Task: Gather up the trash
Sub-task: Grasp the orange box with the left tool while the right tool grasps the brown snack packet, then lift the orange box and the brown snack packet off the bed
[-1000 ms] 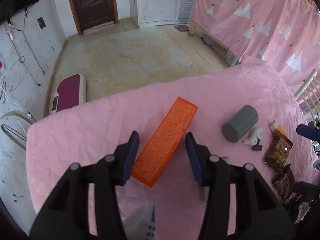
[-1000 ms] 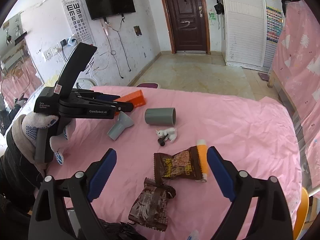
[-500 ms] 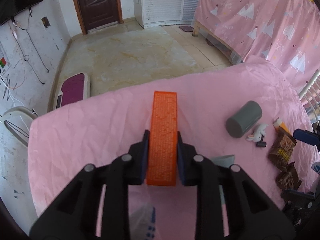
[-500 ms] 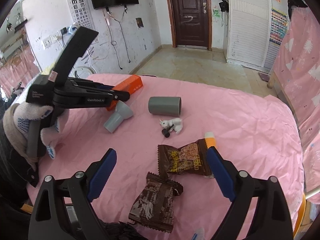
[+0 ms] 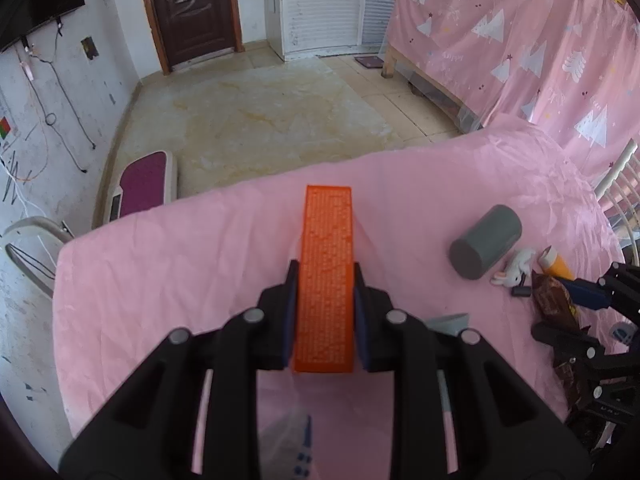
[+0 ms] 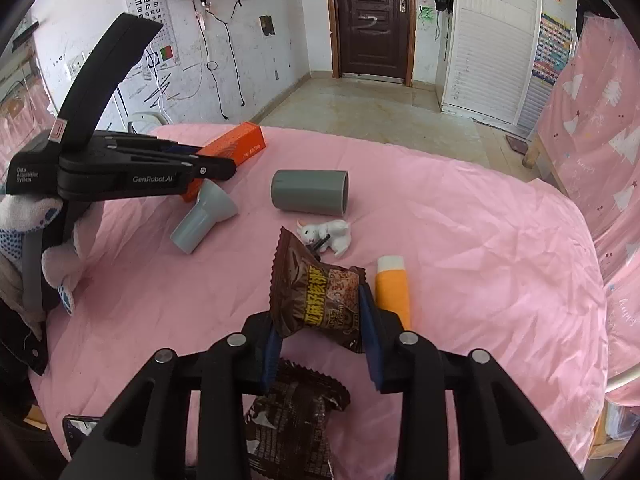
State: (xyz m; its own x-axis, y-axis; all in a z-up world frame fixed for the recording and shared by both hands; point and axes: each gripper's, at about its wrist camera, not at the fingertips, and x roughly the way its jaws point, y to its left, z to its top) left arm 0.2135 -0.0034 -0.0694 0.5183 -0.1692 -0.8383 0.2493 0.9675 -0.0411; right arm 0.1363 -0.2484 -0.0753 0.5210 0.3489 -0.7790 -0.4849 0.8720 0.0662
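A long orange box [image 5: 328, 220] lies on the pink tablecloth [image 5: 180, 280], and my left gripper [image 5: 325, 270] is shut on its near half. From the right wrist view the same box [image 6: 240, 145] sticks out past the left gripper [image 6: 224, 170], which a gloved hand [image 6: 24, 216] holds. My right gripper [image 6: 320, 320] has its jaws closing, with both pads pressed on a brown snack wrapper [image 6: 316, 288] that stands crumpled between them. A second brown wrapper [image 6: 292, 412] lies on the cloth under the right fingers.
On the cloth are a grey cylinder [image 6: 310, 197], a grey funnel-shaped piece [image 6: 204, 218], a white rabbit figurine [image 6: 328, 236] and an orange tube [image 6: 394, 292] just right of the held wrapper. A clear plastic bag [image 5: 292, 440] shows below the left gripper. The table's far edge drops to the floor.
The left gripper closed on the orange box and swung it straight between its jaws. The right gripper came down and forward and closed on the brown wrapper, which now stands up.
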